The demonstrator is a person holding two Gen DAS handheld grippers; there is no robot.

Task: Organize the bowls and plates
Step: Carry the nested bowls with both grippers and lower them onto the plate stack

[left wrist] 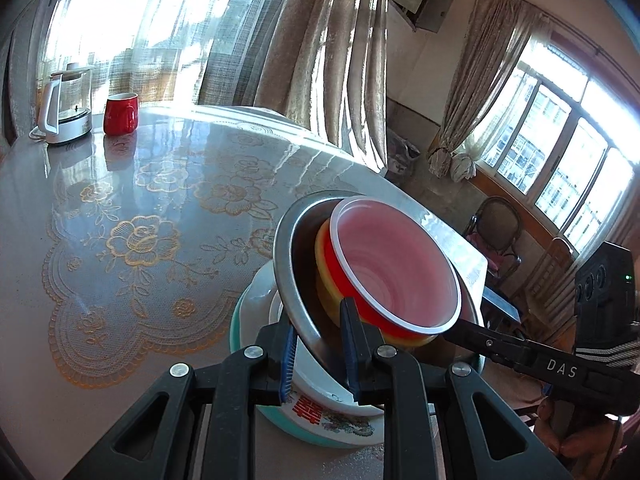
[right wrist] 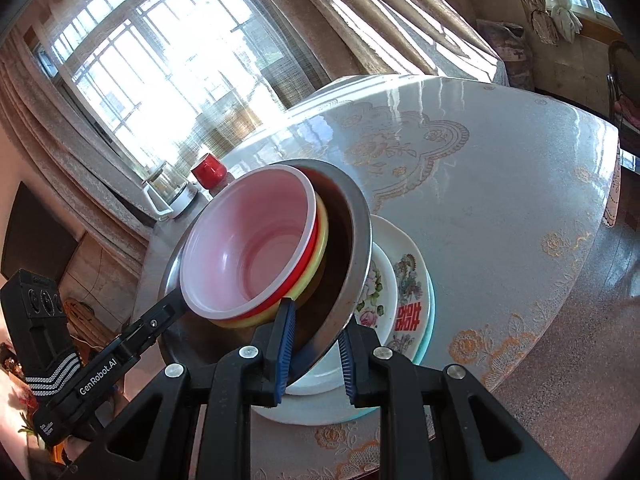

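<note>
A steel bowl (left wrist: pixel 286 256) holds nested plastic bowls: a red one with a pink-white inside (left wrist: pixel 394 264) in a yellow one (left wrist: pixel 322 248). The stack tilts above a pile of plates (left wrist: pixel 316 412) with flower and red-character prints. My left gripper (left wrist: pixel 320 360) is shut on the steel bowl's near rim. My right gripper (right wrist: pixel 316 352) is shut on the opposite rim of the steel bowl (right wrist: pixel 354 248); the red bowl (right wrist: pixel 256 244) and the plates (right wrist: pixel 404 292) show there too. Each gripper shows in the other's view.
The round table (left wrist: pixel 120 208) has a lace-pattern cover under glass. A red mug (left wrist: pixel 120 114) and a glass kettle (left wrist: pixel 66 108) stand at the far edge by the curtained window. Chairs (left wrist: pixel 496 232) stand beyond the table at the right.
</note>
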